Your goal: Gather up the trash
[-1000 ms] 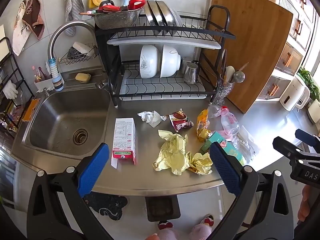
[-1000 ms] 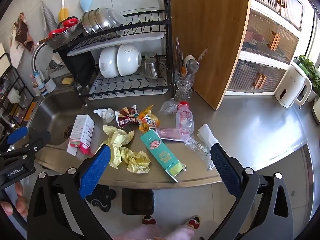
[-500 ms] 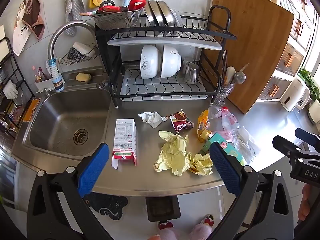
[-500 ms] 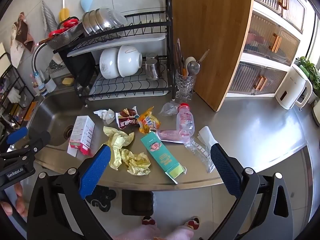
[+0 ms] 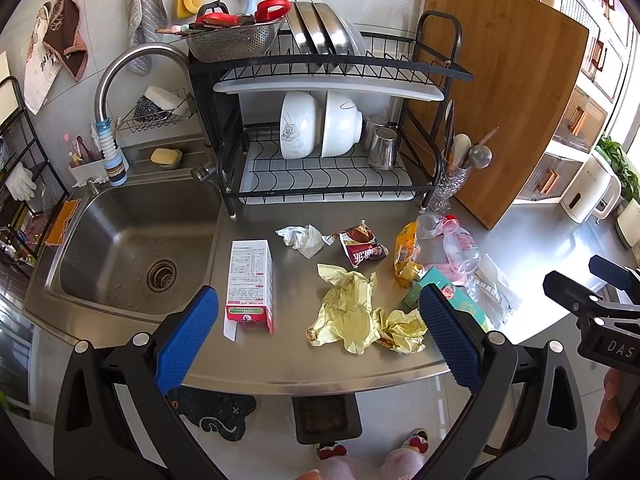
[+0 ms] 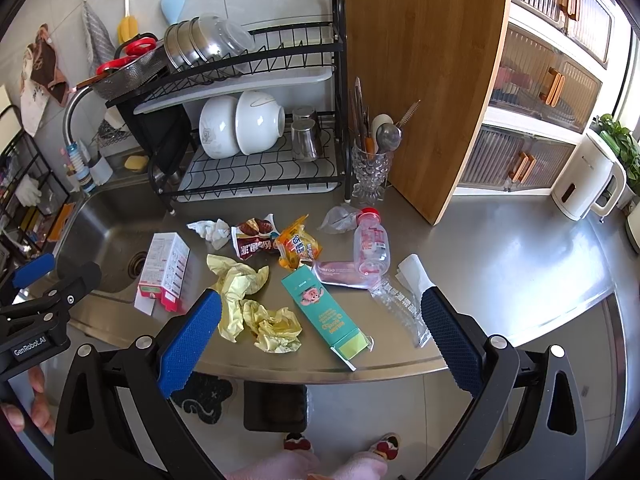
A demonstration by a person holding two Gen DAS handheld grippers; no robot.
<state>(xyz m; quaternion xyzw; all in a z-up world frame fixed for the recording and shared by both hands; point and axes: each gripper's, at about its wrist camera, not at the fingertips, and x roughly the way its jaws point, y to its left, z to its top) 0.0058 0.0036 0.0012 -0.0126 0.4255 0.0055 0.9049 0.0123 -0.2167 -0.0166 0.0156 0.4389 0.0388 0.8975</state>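
Trash lies on the steel counter (image 5: 256,352): a white and pink carton (image 5: 250,278), crumpled yellow paper (image 5: 352,312), a white tissue (image 5: 300,236), a red snack wrapper (image 5: 362,246), an orange wrapper (image 5: 406,248), a clear plastic bottle (image 6: 372,242) with a red cap, a teal box (image 6: 326,314) and clear film (image 6: 400,306). My left gripper (image 5: 318,332) is open and empty, held above the counter's front edge. My right gripper (image 6: 320,334) is open and empty, above the front edge near the teal box.
A sink (image 5: 132,248) lies left of the trash. A black dish rack (image 5: 332,128) with bowls stands behind. A wooden cutting board (image 6: 420,80) leans at the right. A black bin (image 6: 276,408) sits on the floor below the counter. A white kettle (image 6: 588,180) stands far right.
Both grippers have drifted only slightly; the trash has not moved and both stay open.
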